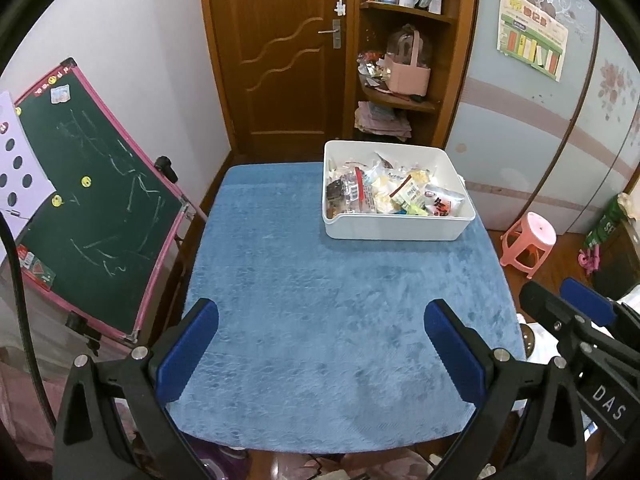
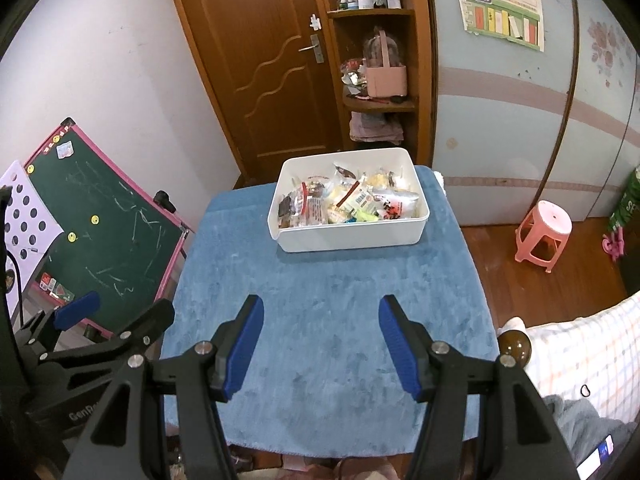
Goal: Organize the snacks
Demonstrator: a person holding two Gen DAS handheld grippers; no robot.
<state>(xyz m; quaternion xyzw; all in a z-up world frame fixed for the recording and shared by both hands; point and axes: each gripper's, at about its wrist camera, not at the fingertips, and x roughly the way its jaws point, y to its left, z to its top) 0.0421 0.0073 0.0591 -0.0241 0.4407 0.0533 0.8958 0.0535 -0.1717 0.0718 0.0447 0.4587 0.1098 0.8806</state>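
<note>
A white plastic bin [image 1: 394,234] stands at the far right of the blue-covered table [image 1: 304,300]. It holds several wrapped snacks [image 1: 392,194]. It also shows in the right wrist view [image 2: 352,238] with its snacks [image 2: 348,202]. My left gripper [image 1: 322,320] is open and empty, low over the table's near part. My right gripper [image 2: 322,316] is open and empty, also over the near part, well short of the bin. The right gripper shows at the right edge of the left wrist view [image 1: 560,300], and the left gripper at the left edge of the right wrist view [image 2: 120,308].
A green chalkboard [image 1: 92,208] with a pink frame leans left of the table. A wooden door [image 1: 280,52] and a corner shelf [image 1: 400,60] with clutter stand behind. A pink stool [image 1: 528,244] is on the floor to the right.
</note>
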